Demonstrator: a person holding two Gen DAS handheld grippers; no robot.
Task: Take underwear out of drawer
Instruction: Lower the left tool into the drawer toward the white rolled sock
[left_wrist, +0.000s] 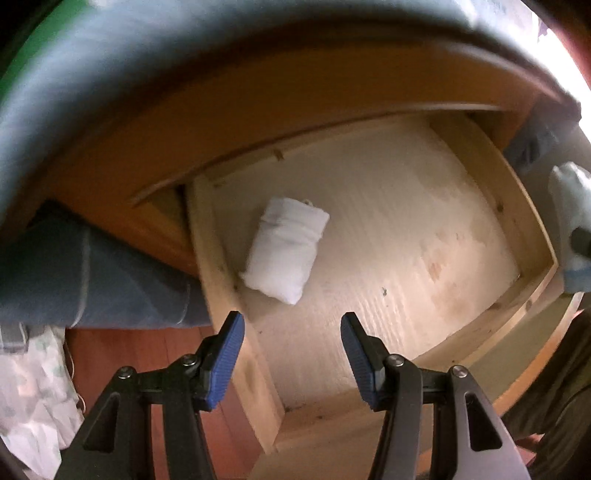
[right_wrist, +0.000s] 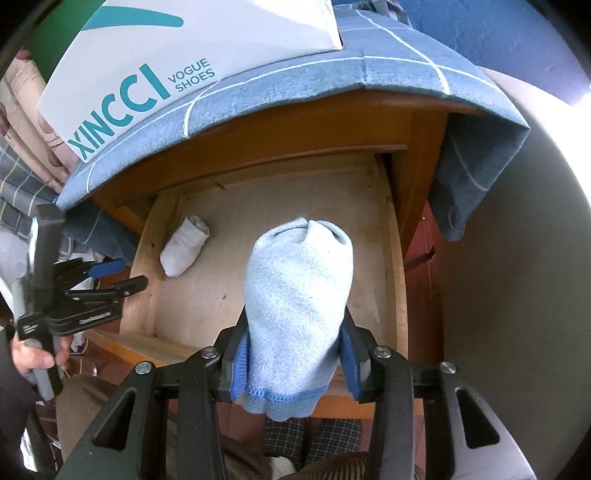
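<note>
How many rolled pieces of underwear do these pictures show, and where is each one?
2. A white roll lies in the drawer by its left wall. A light blue roll is clamped in the right tongs above the drawer.

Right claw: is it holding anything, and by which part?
Yes. The right claw is clamped on the rolled light-blue underwear, gripping it near its hemmed end, with the rest of the roll sticking out past the fingertips above the drawer.

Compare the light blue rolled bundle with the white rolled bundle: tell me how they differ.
The light blue bundle is clamped between the right gripper pads, raised over the drawer; the white bundle lies loose on the drawer floor near its left wall. The blue one is terry-like with a darker stitched hem; the white one is plain. The open left gripper holds nothing. Both are rolled cloth.
</note>
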